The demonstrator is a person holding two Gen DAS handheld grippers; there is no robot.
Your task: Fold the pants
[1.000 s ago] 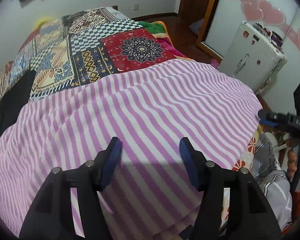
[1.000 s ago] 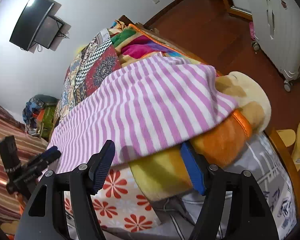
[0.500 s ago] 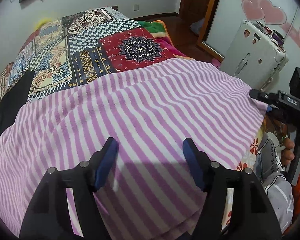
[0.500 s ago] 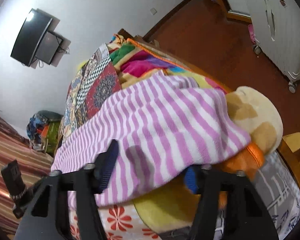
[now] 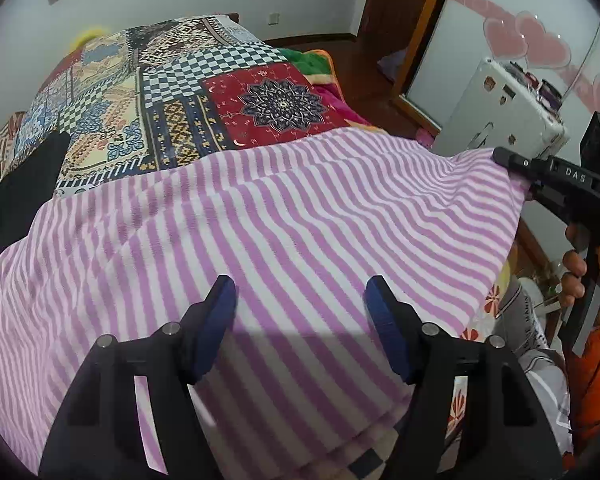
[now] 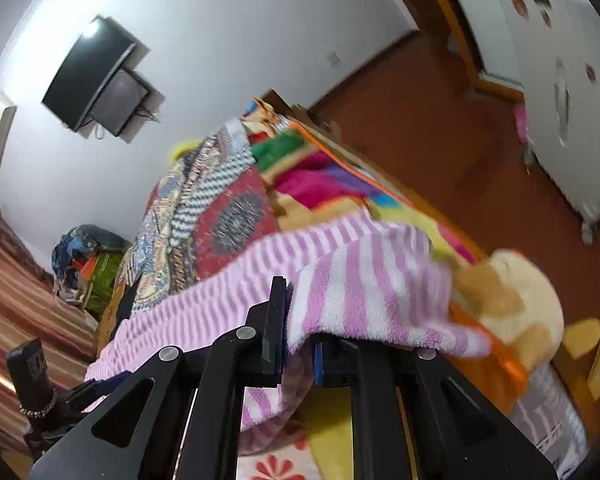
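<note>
The pink-and-white striped pants (image 5: 284,216) lie spread across the near end of the bed. My left gripper (image 5: 300,304) is open, its blue pads apart just above the cloth, holding nothing. My right gripper (image 6: 298,344) is shut on the right edge of the striped pants (image 6: 360,292) and lifts that corner off the bed. In the left wrist view the right gripper (image 5: 512,160) shows at the far right, pinching the raised corner. The cloth under the right jaws hides its pads.
A patchwork quilt (image 5: 172,92) covers the far bed. A black garment (image 5: 24,184) lies at the left edge. A white suitcase (image 5: 500,116) stands on the right floor. A plush toy (image 6: 516,300) sits under the pants' edge. A wall TV (image 6: 96,76) hangs behind.
My right gripper moved in on the pants' right edge, closed on it and raised the corner. My left gripper stayed open over the cloth.
</note>
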